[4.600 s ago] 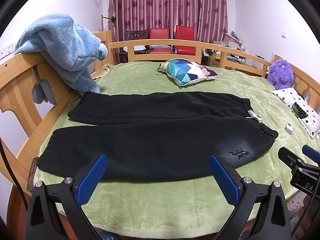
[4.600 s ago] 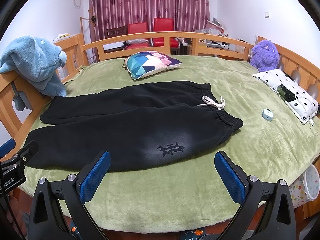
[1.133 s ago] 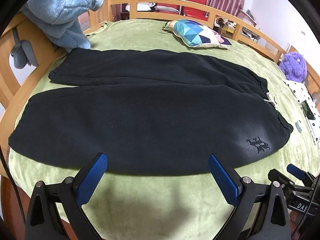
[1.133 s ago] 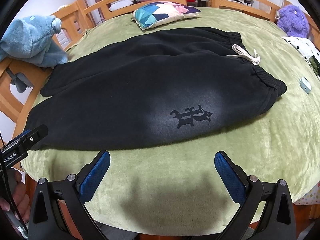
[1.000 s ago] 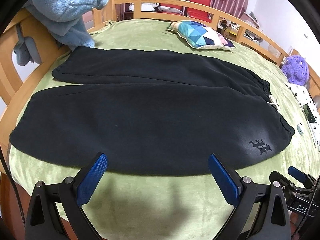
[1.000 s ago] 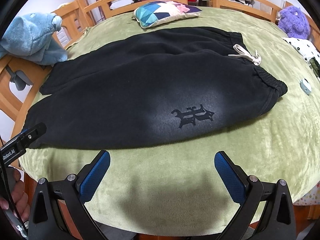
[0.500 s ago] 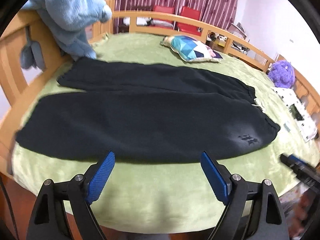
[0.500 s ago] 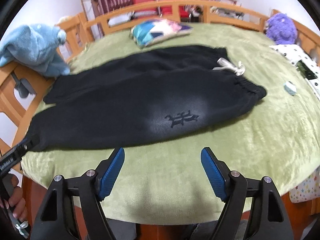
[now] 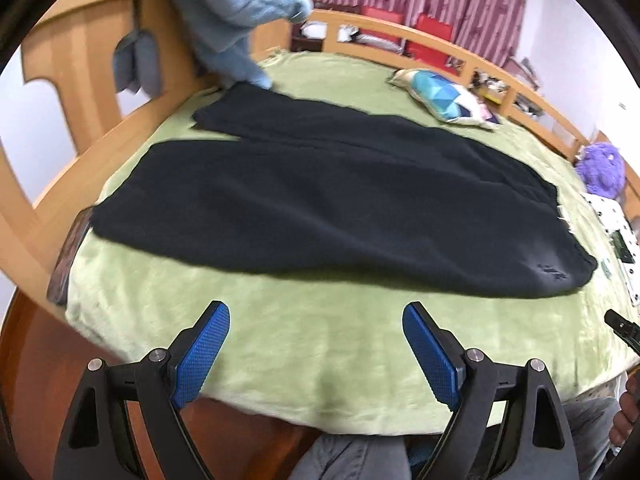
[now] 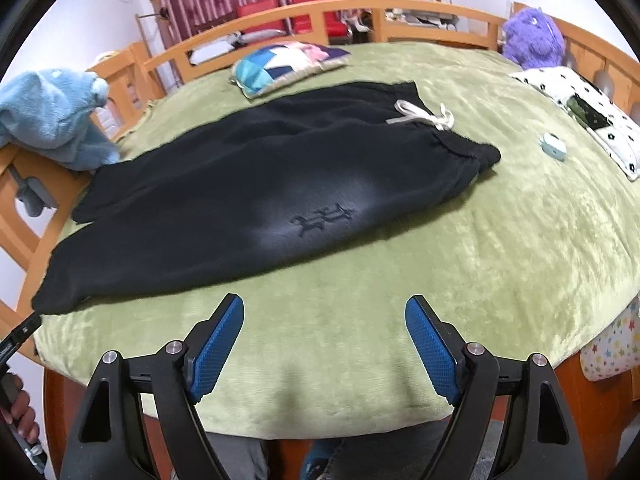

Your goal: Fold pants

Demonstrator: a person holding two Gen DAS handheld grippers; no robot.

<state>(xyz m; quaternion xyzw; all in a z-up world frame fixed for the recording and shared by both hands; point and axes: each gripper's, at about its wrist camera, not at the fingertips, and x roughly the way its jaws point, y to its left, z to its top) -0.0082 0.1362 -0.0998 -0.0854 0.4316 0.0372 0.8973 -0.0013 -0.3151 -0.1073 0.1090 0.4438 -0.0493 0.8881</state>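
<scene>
On the green bedspread (image 10: 500, 248) the black pants (image 10: 248, 184) lie flat and unfolded — waistband to the right with the white drawstring (image 10: 424, 118), cuffs to the left. Left gripper (image 9: 316, 350) and right gripper (image 10: 324, 340) hang over the near bed edge, both spread wide, holding nothing — clear of the fabric.

No readable text; pants (image 10: 256, 184) bear an emblem (illegible).
</scene>
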